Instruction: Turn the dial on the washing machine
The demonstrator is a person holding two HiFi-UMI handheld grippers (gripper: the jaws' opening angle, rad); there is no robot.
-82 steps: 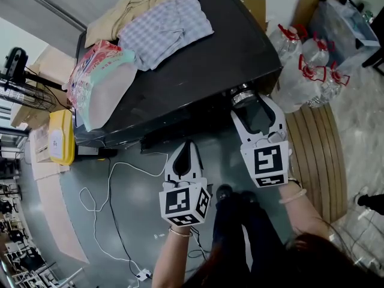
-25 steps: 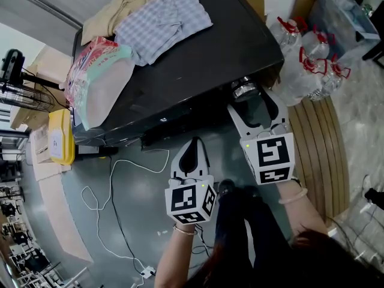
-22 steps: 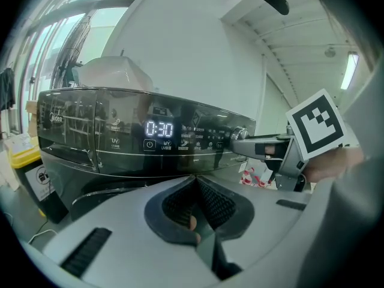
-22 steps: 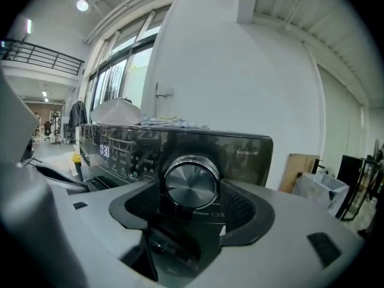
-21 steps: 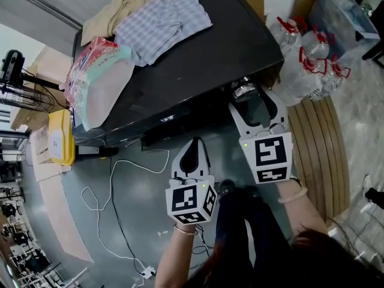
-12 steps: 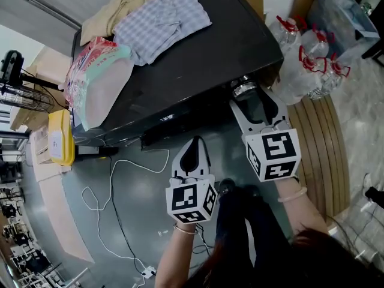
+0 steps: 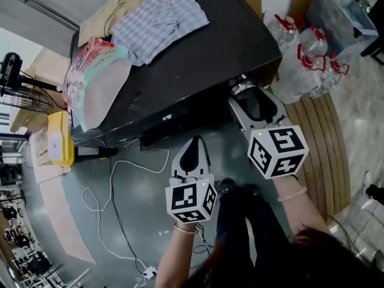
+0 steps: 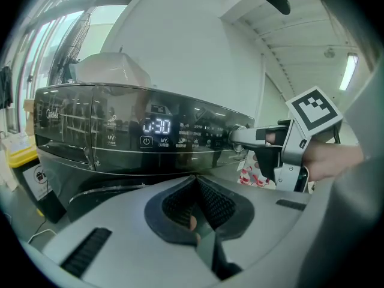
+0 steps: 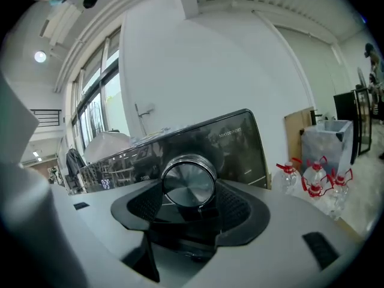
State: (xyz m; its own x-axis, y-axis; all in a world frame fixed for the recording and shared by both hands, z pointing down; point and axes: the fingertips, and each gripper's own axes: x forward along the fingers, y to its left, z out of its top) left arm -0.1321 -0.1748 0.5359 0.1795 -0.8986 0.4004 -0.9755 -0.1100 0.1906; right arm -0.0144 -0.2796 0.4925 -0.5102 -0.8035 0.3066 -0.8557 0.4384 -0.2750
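Now my right tongs (image 9: 189, 192), which have just been closing, grip the dial (image 9: 188, 182) at the right end of the washing machine's (image 7: 198, 59) panel. My left tongs (image 8: 195, 183) are closed and empty, and their camera alone shows the lit display (image 8: 156, 125).

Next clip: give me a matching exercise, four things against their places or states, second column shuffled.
Things:
1 dial
2 left tongs
3 checked cloth
4 water bottles

Places or states:
A lying on top of the washing machine
B grouped beside the machine, red-capped
C shut, nothing between them
D on the machine's front panel

Pairs: 1-D; 2-C; 3-A; 4-B
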